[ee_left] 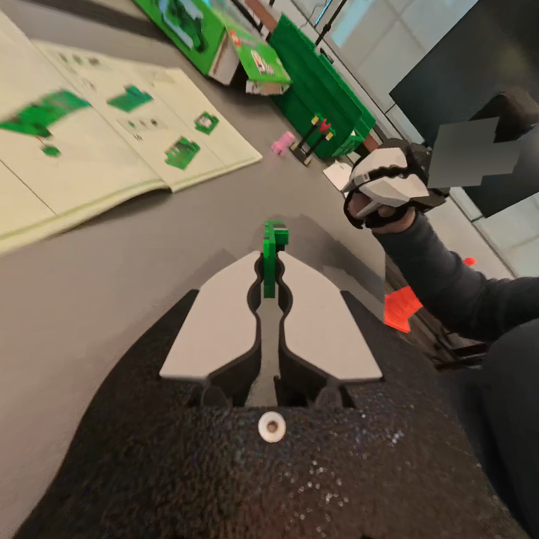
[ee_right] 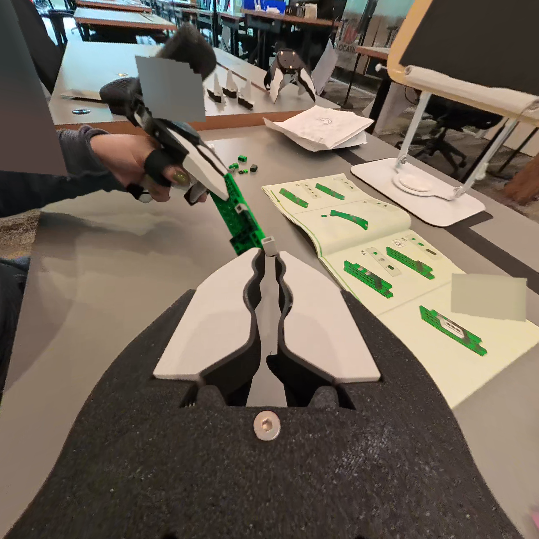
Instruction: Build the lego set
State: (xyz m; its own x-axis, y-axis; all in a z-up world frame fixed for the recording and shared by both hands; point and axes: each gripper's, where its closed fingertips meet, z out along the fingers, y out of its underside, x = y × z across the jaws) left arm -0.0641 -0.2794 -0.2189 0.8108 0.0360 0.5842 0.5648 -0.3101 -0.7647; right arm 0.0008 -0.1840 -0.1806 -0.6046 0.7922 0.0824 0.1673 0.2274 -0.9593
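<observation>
My left gripper [ee_left: 269, 256] is shut on a long green Lego assembly [ee_left: 271, 262], seen edge-on between its pads and held above the grey table. In the right wrist view the left gripper [ee_right: 217, 194] holds this assembly [ee_right: 237, 217] slanting down toward me, its studded face showing. My right gripper [ee_right: 269, 256] is shut on a small light grey brick [ee_right: 269, 246], which sits right at the lower end of the green assembly. The right gripper also shows at the right of the left wrist view [ee_left: 354, 183], in a gloved hand.
An open instruction booklet [ee_right: 379, 262] lies on the table to the right. Small loose green and dark bricks [ee_right: 242, 166] lie farther back, with white paper bags [ee_right: 318, 128] and a white stand base [ee_right: 420, 192]. A green Lego box [ee_left: 204, 38], green plates [ee_left: 315, 87], a pink figure [ee_left: 281, 144]. Tip to tip, the grippers are about 12 cm apart.
</observation>
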